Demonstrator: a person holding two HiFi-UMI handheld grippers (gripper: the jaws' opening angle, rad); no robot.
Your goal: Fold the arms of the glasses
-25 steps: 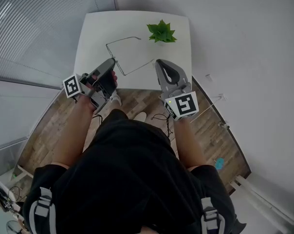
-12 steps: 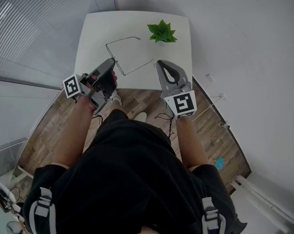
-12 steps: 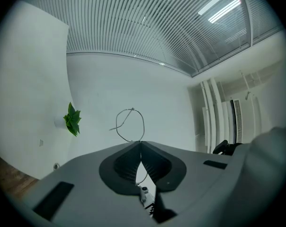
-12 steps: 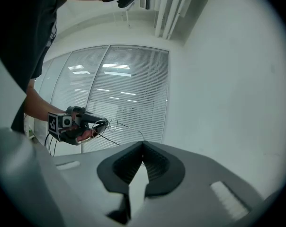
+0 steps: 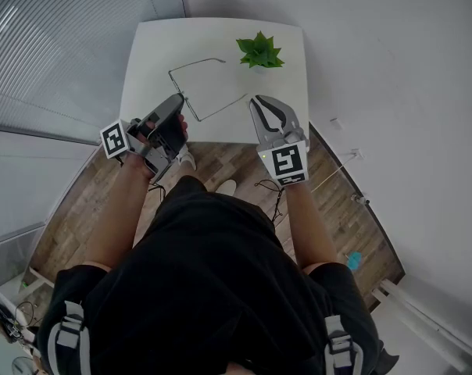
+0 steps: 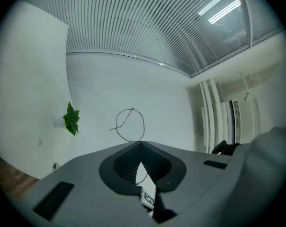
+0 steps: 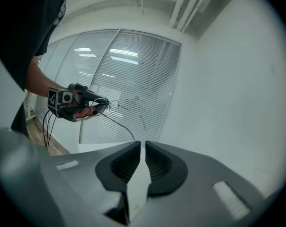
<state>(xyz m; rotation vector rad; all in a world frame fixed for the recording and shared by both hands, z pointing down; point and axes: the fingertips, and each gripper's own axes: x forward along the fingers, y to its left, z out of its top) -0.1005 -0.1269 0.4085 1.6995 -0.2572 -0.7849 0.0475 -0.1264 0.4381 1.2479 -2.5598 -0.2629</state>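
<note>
The glasses (image 5: 195, 65) are a thin wire frame held in the air over the white table (image 5: 146, 61). My left gripper (image 5: 181, 100) is shut on the frame's rim; in the left gripper view one wire lens ring (image 6: 144, 126) sticks out past the closed jaws (image 6: 139, 143). One long arm (image 5: 224, 108) runs from the frame toward my right gripper (image 5: 255, 102). In the right gripper view its jaws (image 7: 143, 144) are opening, with a narrow gap and nothing between them; the arm's tip (image 7: 132, 137) ends just in front of them.
A small green plant (image 5: 259, 51) in a white pot stands at the table's far right, also visible in the left gripper view (image 6: 70, 118). Slatted blinds (image 5: 56, 45) line the left side. Wooden floor (image 5: 220, 162) and cables lie below the table's near edge.
The right gripper has rolled and sunk a little, and its jaws have parted from shut to a narrow gap. The left gripper and the glasses have stayed in place.
</note>
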